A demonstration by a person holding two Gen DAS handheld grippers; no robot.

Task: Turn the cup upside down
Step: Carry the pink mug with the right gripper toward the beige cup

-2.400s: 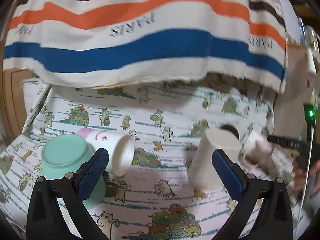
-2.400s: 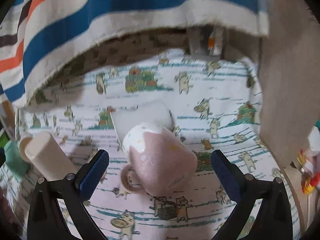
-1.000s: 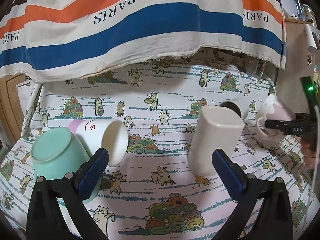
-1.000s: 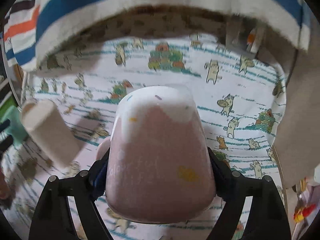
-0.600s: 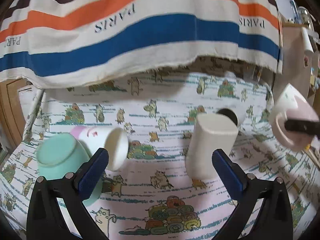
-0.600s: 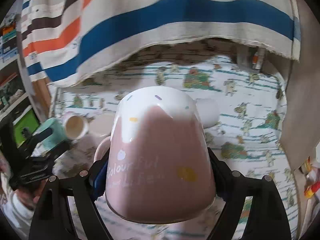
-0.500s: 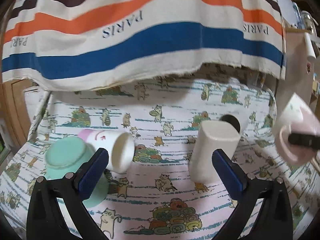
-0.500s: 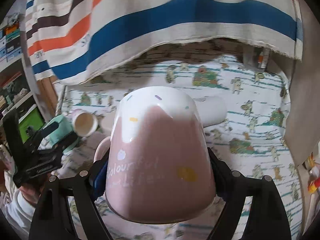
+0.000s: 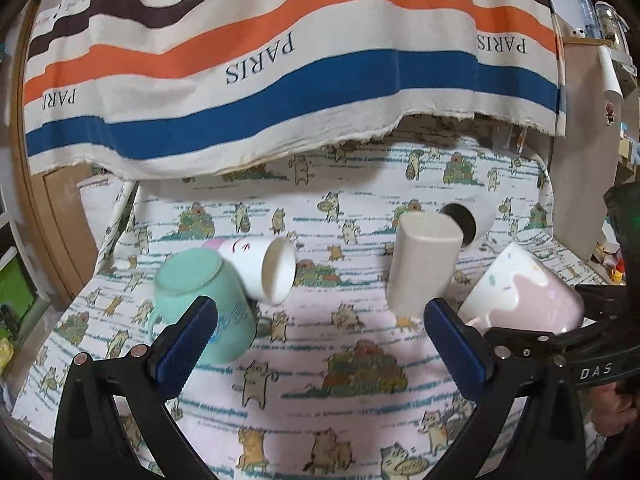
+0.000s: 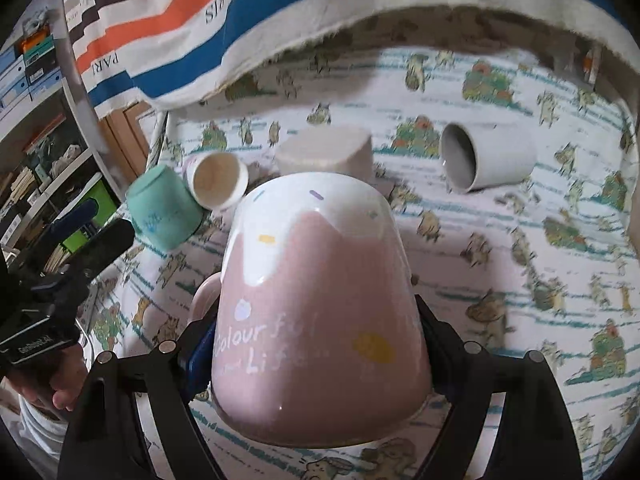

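My right gripper (image 10: 316,364) is shut on a pink and white mug (image 10: 320,300), held above the table with its white base pointing away and tilted. The same mug (image 9: 520,298) shows at the right of the left wrist view, clamped by the right gripper. My left gripper (image 9: 320,344) is open and empty, low over the cat-print cloth (image 9: 320,380). A beige cup (image 9: 422,264) stands upside down between its fingers, further off. A mint cup (image 9: 204,304) stands upside down behind the left finger (image 9: 184,348).
A white paper cup (image 9: 260,268) lies on its side against the mint cup. A grey cup (image 10: 486,156) lies on its side at the back right. A striped PARIS cloth (image 9: 280,64) hangs over the table's back. Shelves (image 10: 36,120) stand at the left.
The right gripper closed on the pink mug, lifted it off the cloth and turned it, then brought it down to the right of the beige cup. The left gripper stayed open, only shifting slightly.
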